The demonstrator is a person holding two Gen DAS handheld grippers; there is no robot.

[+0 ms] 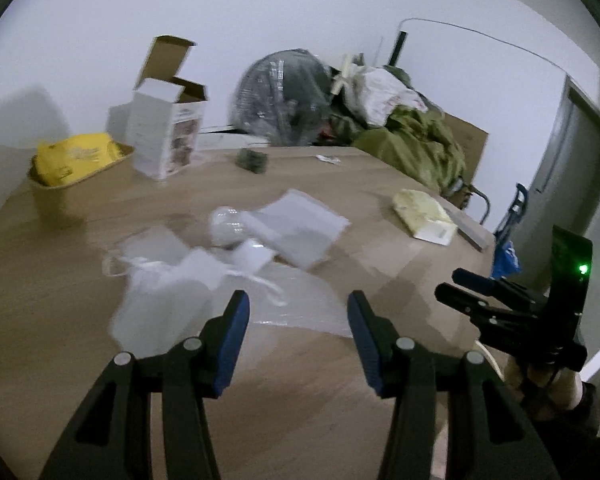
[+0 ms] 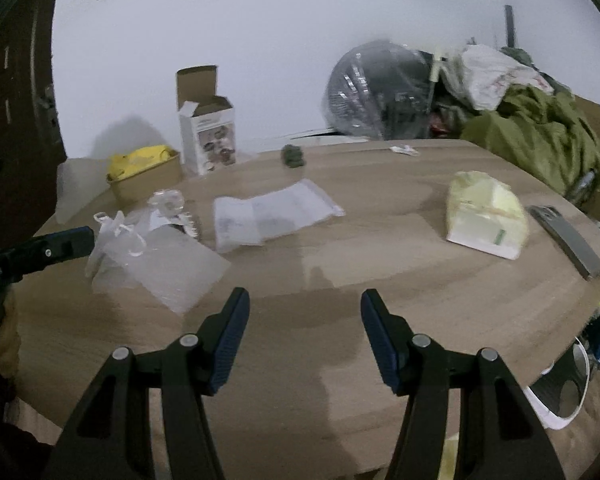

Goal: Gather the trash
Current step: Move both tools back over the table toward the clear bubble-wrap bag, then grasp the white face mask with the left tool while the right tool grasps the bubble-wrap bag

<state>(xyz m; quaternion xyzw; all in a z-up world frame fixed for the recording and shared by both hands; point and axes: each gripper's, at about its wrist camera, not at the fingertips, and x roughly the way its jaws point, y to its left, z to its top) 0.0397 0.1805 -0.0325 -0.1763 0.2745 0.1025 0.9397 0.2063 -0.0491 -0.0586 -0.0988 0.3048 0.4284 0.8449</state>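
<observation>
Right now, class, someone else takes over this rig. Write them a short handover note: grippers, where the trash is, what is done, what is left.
Left gripper: open, empty, above the clear plastic wrappers.
Right gripper: open, empty, over bare table.
Trash: the wrappers and a flat plastic bag lie mid-table; a yellowish packet lies to the right.
Small brown bin, far left, holds a yellow pack.
Done: nothing picked up yet, as far as can be seen.
Left: collect the loose pieces.

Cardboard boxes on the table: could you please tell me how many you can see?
2. The tall white box stands upright with its flaps open near the wall. The low brown box sits just left of it, holding a yellow pack. Others may be hidden.
</observation>
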